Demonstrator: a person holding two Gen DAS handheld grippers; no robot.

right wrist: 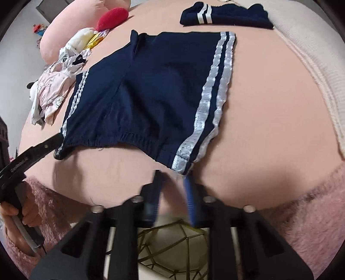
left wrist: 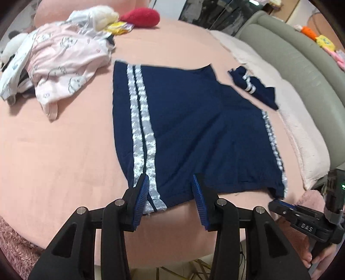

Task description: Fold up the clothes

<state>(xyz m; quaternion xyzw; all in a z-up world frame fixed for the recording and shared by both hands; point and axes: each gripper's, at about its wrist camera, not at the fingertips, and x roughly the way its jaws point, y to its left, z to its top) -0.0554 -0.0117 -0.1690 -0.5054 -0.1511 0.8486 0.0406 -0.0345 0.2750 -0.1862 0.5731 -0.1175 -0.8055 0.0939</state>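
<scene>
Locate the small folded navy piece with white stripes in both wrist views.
Left wrist: small folded navy piece upper right, past the navy shorts' far right corner.
Right wrist: top centre-right, just beyond the shorts' far edge.
Shared landmark: red plush on the bed.

Navy striped shorts (left wrist: 189,129) — flat on bed

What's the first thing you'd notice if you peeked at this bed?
A pair of navy blue shorts with silvery white side stripes lies spread flat in the middle of the pink bedsheet. A jumbled pile of pale pink and white printed clothes sits at the far left, with a bright red plush cushion behind it.
</scene>
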